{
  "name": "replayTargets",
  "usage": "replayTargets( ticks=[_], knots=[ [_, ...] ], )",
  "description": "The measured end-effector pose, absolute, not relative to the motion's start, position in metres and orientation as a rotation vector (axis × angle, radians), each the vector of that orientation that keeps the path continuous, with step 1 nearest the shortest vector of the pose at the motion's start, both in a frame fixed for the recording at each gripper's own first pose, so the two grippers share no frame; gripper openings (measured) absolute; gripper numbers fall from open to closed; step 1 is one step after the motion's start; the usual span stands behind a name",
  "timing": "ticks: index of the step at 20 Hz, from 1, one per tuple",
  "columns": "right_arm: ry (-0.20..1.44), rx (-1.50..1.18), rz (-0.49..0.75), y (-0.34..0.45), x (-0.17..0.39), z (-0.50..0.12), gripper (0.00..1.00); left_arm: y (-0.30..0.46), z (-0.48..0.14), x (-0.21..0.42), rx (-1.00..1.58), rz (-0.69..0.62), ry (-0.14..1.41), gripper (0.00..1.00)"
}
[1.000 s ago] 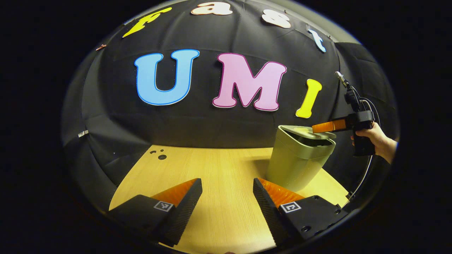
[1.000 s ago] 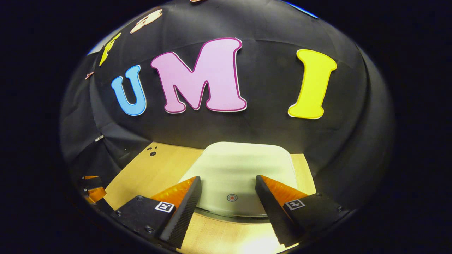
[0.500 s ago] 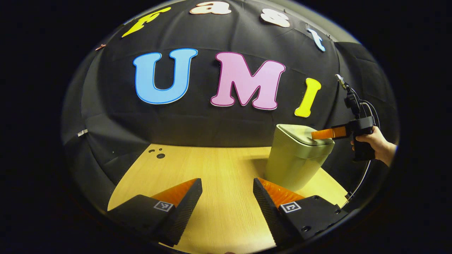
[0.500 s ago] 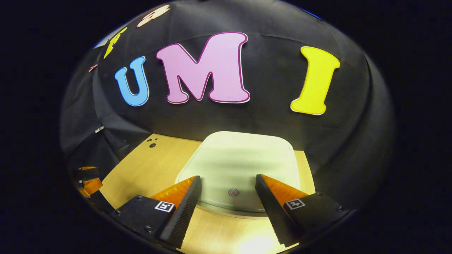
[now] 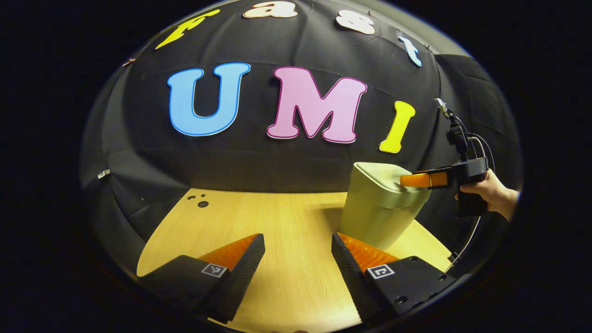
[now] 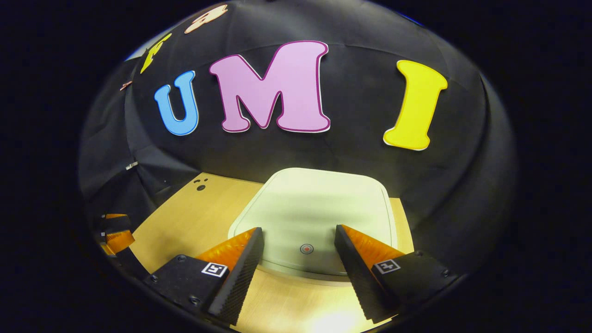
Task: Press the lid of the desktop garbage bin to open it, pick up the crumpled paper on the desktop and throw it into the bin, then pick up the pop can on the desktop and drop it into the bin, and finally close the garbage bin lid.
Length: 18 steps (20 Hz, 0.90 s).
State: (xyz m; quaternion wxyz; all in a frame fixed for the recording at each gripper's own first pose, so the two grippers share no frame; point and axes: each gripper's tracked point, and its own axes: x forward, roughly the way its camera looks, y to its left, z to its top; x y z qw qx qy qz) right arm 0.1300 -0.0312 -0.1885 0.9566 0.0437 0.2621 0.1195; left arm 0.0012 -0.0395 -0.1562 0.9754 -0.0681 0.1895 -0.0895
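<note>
The table (image 5: 286,217) is a pale wooden desktop in front of the black booth wall. Near its right rear part, in the left gripper view, stands the garbage bin (image 5: 377,217), upright, with its long axis vertical and its body narrowing toward the base. Its lid (image 6: 319,217) lies flat on the rim and appears closed. In the right gripper view the lid is a rounded rectangle, and the edge carrying the small round press mark (image 6: 305,249) faces the right gripper.

The right gripper (image 6: 298,259) is held over that near edge, fingers spread apart and empty, the mark lying between them. In the left gripper view it reaches in from the right, level with the lid top; whether it touches the lid cannot be told. A hand (image 5: 490,192) holds its handle.

The left gripper (image 5: 298,259) hovers over bare table in front of the bin, apart from it, fingers also spread and holding nothing.

Judged from the closed lid and the bare desktop, the task appears to be at its end or close to it.

Risks:
- If the lid is a press-latch type, a further push on the mark would likely spring it open again.
- A sideways pull while withdrawing could catch the lid edge and tip or shift the light, tall bin.
- The left gripper, moved right, could knock the bin's lower wall.
</note>
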Motion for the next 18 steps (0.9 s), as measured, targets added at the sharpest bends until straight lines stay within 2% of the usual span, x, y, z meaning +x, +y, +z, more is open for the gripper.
replayTargets(
  ticks=[7, 18],
  knots=[
    [0.503, 0.097, 0.224, -0.035, 0.122, -0.183, 0.97, -0.042, -0.153, 0.001, -0.132, -0.200, 0.375, 0.94],
    [0.422, 0.078, 0.349, 0.023, 0.067, -0.152, 0.97, -0.041, -0.152, 0.008, -0.124, -0.224, 0.370, 0.94]
  ],
)
